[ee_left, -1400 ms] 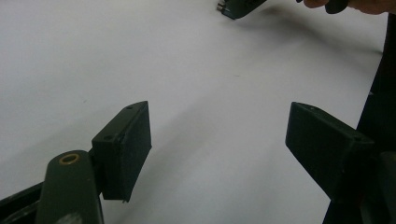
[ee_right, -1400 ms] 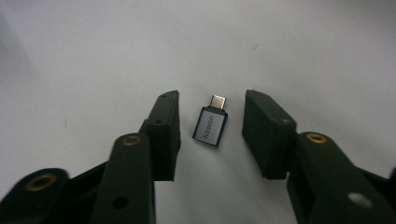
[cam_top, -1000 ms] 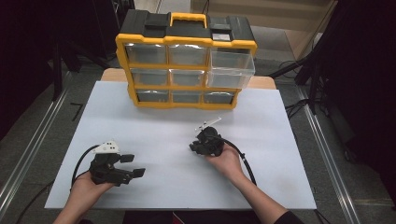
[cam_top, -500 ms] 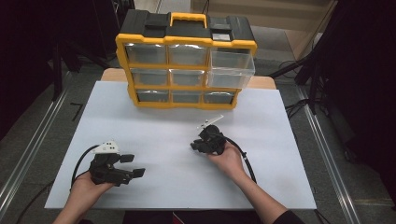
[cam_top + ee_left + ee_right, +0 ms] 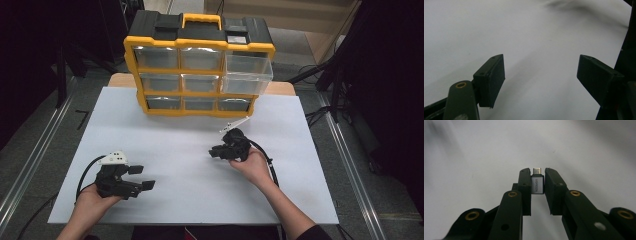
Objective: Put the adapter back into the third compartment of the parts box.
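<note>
My right gripper [image 5: 215, 151] is held low over the middle of the white table [image 5: 175, 140], shut on a small silver USB adapter [image 5: 537, 184]. In the right gripper view [image 5: 538, 173] the adapter stands upright between the two pads, with its metal plug poking out past the tips. My left gripper [image 5: 142, 177] rests at the front left of the table with its jaws wide apart. In the left gripper view [image 5: 541, 72] there is only bare table between them.
A yellow and black drawer organiser [image 5: 199, 65] stands at the far edge of the table. Its top right clear drawer [image 5: 247, 75] is pulled out toward me. Metal rails run along both sides of the table.
My right gripper has drifted slightly to the right and away from me, still holding the adapter. The left gripper has stayed put.
</note>
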A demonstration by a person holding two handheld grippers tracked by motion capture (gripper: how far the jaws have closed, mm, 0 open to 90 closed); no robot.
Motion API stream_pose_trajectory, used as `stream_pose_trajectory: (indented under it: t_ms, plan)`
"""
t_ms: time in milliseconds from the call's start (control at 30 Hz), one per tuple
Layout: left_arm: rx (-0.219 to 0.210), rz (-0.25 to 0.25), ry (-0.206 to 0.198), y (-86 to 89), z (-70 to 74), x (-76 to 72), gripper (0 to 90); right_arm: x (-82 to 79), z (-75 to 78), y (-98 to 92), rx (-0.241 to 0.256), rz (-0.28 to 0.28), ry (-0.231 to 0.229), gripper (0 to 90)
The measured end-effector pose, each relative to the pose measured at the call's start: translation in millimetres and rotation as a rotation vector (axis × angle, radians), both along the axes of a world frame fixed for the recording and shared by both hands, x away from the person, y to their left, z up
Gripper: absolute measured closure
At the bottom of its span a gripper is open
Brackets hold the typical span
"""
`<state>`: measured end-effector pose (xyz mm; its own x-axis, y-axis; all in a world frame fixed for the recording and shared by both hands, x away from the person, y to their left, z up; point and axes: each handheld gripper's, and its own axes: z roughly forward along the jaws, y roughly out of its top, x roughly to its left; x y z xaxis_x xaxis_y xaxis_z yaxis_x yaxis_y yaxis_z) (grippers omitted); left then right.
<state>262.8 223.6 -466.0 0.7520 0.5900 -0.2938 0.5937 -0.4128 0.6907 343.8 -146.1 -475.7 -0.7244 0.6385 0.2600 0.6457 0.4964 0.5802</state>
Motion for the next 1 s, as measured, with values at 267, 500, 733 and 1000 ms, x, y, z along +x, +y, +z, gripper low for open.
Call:
stream_pose_trajectory:
  t_ms: [267,500,733,1000]
  plan:
    - [0.003,0.000,0.000,-0.2,0.0,-0.1,23.9,-1.4,9.0,-4.9,0.015,0.096,0.011,73.4]
    - [0.001,-0.002,0.001,0.0,-0.1,0.0,23.9,-1.4,17.7,-12.7,0.024,0.166,0.038,73.4]
    - [0.000,0.000,0.002,0.2,-0.1,0.0,23.8,-1.3,25.4,-17.6,0.015,0.194,0.059,73.4]
    - [-0.003,0.009,0.005,0.7,-1.4,0.7,23.8,-4.7,36.9,-12.1,-0.026,0.286,0.053,73.4]
